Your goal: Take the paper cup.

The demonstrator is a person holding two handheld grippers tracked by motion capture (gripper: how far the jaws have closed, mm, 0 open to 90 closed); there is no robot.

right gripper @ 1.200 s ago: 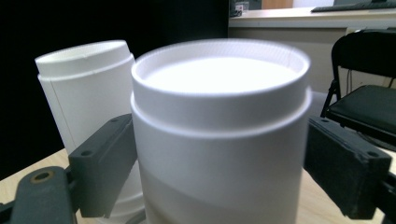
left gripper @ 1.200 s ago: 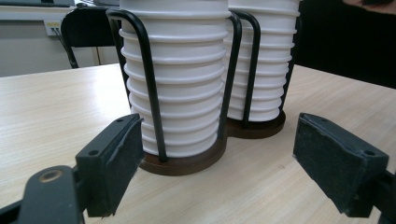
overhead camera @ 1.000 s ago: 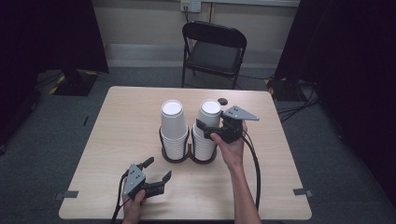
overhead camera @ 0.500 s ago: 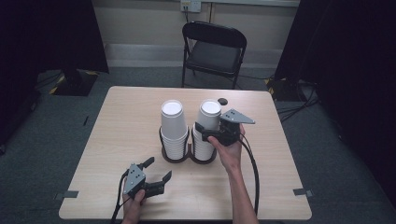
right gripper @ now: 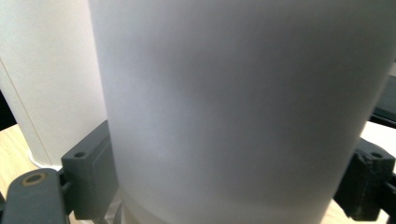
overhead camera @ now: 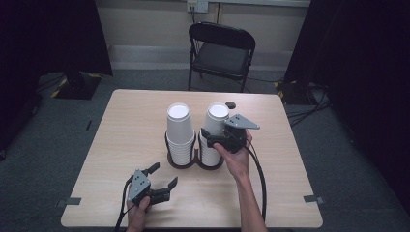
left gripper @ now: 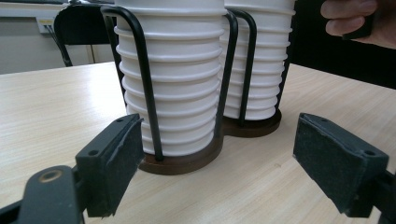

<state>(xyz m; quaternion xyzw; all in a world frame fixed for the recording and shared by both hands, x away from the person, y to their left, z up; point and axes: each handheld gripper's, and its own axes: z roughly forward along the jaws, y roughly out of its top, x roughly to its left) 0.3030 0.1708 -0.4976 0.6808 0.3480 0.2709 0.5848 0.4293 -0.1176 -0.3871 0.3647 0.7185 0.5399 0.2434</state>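
Observation:
Two tall stacks of white paper cups stand in a black wire holder (overhead camera: 181, 164) with a brown base at the table's middle. My right gripper (overhead camera: 209, 137) reaches in from the right around the right stack (overhead camera: 216, 113). Its jaws have just been opening. In the right gripper view the top cup (right gripper: 243, 102) sits between the pads (right gripper: 88, 177), which lie beside its walls without squeezing. My left gripper (overhead camera: 164, 175) rests open near the front edge, nothing in it, its jaws (left gripper: 217, 163) facing the left stack (left gripper: 177, 70) and the holder's base (left gripper: 187, 163).
The wooden table (overhead camera: 135, 121) has bare surface left and right of the holder. A small dark object (overhead camera: 230, 104) lies behind the right stack. A black folding chair (overhead camera: 222, 50) stands beyond the far edge. Each gripper trails a cable off the table's front.
The right gripper has edged slightly down and left along the right stack. The left gripper has stayed where it was, still open.

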